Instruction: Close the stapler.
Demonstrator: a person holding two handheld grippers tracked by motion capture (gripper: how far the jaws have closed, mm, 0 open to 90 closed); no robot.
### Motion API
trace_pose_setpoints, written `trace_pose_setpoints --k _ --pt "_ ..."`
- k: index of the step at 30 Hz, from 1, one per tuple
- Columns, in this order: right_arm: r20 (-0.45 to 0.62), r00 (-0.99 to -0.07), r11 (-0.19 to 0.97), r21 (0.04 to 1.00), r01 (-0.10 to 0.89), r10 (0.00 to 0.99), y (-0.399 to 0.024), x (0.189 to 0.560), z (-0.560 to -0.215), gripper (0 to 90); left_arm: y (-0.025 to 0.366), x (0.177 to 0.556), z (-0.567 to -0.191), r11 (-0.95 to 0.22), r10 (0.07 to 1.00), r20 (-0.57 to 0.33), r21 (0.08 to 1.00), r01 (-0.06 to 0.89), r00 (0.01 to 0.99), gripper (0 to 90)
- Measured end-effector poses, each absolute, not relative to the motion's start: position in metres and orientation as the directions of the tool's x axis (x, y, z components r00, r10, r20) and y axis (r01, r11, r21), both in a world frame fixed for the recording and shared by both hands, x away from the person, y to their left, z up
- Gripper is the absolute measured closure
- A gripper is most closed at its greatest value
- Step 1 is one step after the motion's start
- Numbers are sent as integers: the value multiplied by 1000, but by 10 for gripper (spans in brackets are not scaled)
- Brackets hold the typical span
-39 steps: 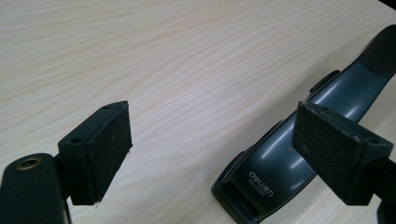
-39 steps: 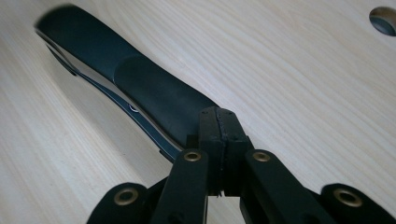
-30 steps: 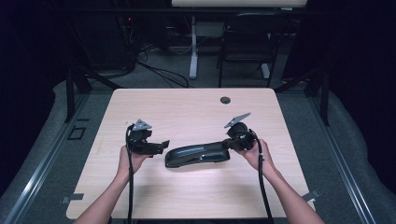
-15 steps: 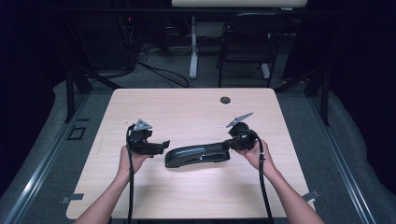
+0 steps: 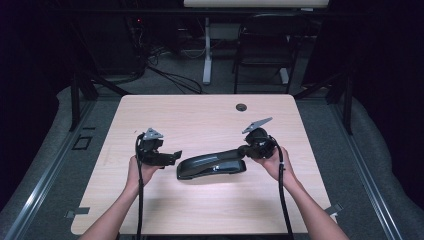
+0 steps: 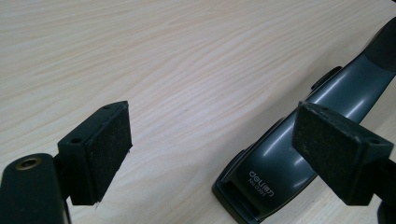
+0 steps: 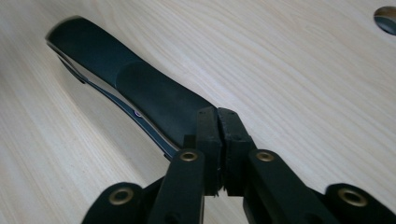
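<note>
**What's printed on my stapler**

Only readable text I can find is on my dark grey stapler (image 6: 280,168): near its front end, pale lettering says "deli", with some extra characters I can't make out, and under that a smaller line starting "No.", digits too blurry to call.

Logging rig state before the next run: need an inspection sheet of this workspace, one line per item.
Surface: light wood-grain table, bare apart from a round dark grommet near its far edge.
Job's things: long dark grey plastic stapler lying flat mid-table.
Clutter: nothing seen.
Grippers: left gripper open, jaws by the stapler's front end; right gripper shut, pads together at the stapler's handle end.
Cables: one black cable trails from each gripper.
Surroundings: dark room, chair, floor wiring.
</note>
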State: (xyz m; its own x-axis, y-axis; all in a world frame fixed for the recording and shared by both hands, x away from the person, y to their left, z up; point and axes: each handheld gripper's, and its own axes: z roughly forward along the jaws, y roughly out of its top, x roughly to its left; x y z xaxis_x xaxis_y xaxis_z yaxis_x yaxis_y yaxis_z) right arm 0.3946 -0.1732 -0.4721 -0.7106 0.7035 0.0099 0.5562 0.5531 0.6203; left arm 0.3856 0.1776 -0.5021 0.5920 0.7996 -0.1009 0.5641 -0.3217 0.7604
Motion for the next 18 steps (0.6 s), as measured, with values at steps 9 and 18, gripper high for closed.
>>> trace_pose_setpoints --k 9,18 --pt "-4 -704 545 637 546 710 -177 390 -461 717 177 386 -503 -320 801 -102 760 565 590 117" --pt "-6 -674 505 667 548 739 -187 381 -448 413 178 386 -503 -313 807 -101 761 568 582 107"
